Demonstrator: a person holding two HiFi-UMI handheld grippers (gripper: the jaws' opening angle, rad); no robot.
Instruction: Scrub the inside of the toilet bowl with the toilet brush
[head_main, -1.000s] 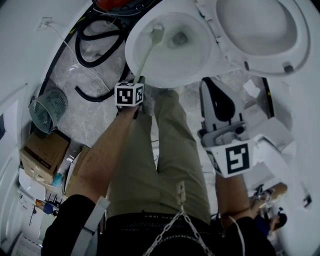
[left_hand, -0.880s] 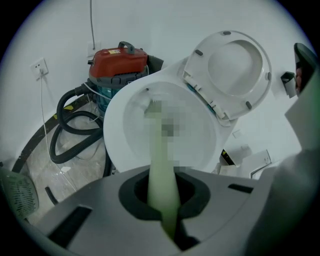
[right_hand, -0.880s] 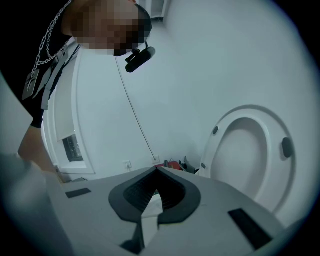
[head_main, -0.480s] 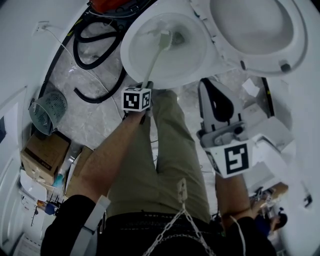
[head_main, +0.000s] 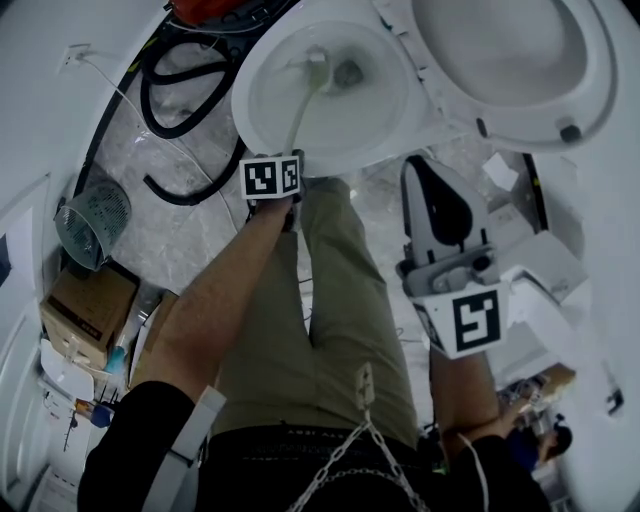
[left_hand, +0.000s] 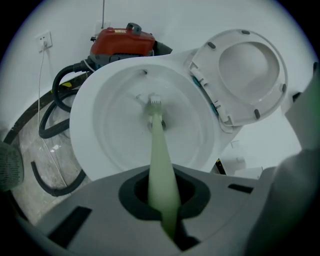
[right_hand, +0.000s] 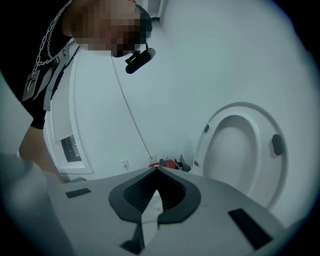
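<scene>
The white toilet bowl (head_main: 262, 115) stands open with its seat and lid (head_main: 520, 60) raised. A pale green toilet brush (head_main: 300, 108) reaches into the bowl, its head (head_main: 317, 62) against the far inner wall beside the drain. My left gripper (head_main: 289, 162) hangs over the bowl's near rim, shut on the brush handle (left_hand: 160, 155). In the left gripper view the brush head (left_hand: 154, 104) sits low in the bowl (left_hand: 87, 130). My right gripper (head_main: 424, 170) is held off to the bowl's right, shut and empty (right_hand: 156, 170), facing the raised seat (right_hand: 240, 150).
A red machine (left_hand: 122, 42) with black hoses (head_main: 185, 100) lies left of and behind the toilet. A mesh waste basket (head_main: 95, 215) and a cardboard box (head_main: 85, 310) stand at the left wall. The person's legs (head_main: 335, 320) are right in front of the bowl.
The brush head swept right toward the drain and then back left and farther up the bowl wall, with the left gripper following. The right gripper has stayed about where it was.
</scene>
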